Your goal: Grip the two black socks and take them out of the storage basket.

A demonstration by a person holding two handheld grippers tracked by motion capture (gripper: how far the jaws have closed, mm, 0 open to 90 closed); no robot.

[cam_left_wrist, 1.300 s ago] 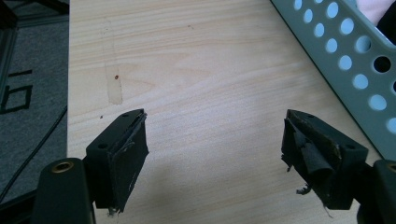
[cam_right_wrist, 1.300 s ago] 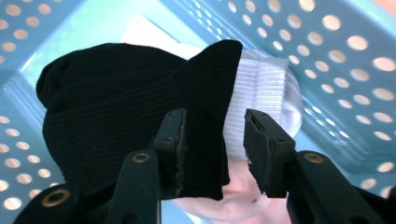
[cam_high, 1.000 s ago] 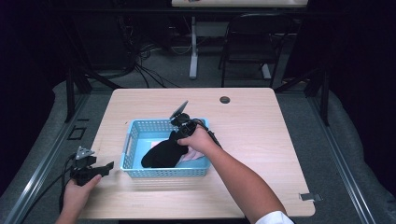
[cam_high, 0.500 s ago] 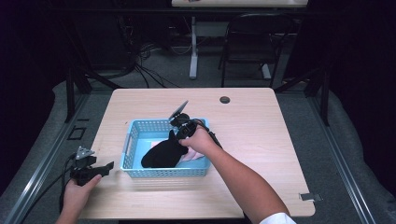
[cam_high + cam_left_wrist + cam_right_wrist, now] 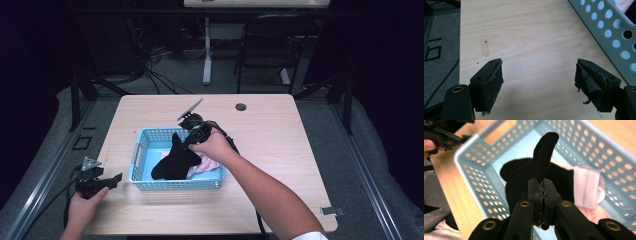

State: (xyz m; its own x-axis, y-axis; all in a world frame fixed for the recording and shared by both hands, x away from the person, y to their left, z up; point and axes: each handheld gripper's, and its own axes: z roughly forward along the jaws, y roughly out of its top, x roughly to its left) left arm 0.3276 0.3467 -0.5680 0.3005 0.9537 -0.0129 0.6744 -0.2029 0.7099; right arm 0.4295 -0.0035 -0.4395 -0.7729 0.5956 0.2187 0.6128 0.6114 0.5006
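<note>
Over the basket [image 5: 142, 150], the right gripper [image 5: 186, 145] pinches a black sock [image 5: 175, 160]; the right gripper view shows its jaws closed tight on a fold of the fabric [image 5: 541, 167]. One end of the sock stands up above the grip, while the rest hangs down into the basket and lies partly on a pink cloth [image 5: 207, 164] at the basket's right side. The step in hand looks like lifting the sock out of the basket, though it could equally be being lowered in; the pictures do not settle which. At the near left corner of the table [image 5: 280, 130], the left gripper [image 5: 112, 179] waits with jaws wide apart over bare wood, just beside the basket's left wall [image 5: 609, 32]. If the sock is coming out, the next move calls for a straight rise until its tail clears the rim, without dragging the pink cloth along.
</note>
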